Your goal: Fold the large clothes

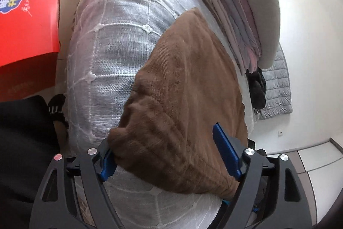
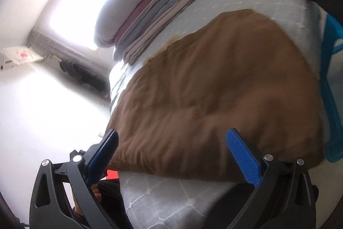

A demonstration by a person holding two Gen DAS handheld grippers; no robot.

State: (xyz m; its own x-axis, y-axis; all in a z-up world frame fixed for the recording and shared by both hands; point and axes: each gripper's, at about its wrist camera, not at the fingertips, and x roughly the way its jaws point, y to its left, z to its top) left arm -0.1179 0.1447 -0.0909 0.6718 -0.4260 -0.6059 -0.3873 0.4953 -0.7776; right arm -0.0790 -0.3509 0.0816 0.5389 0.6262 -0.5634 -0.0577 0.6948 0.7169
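So the brown knit garment (image 1: 188, 89) already looks folded into a compact slab, lying at the near edge of the bed (image 1: 120, 35), with a stack of folded clothes (image 1: 235, 14) further back. Probably one last fold or just tidying left. Left gripper (image 1: 171, 153) is wide open, straddling the garment's bunched corner without pinching. Right gripper (image 2: 171, 156) also gapes open, holding nothing.
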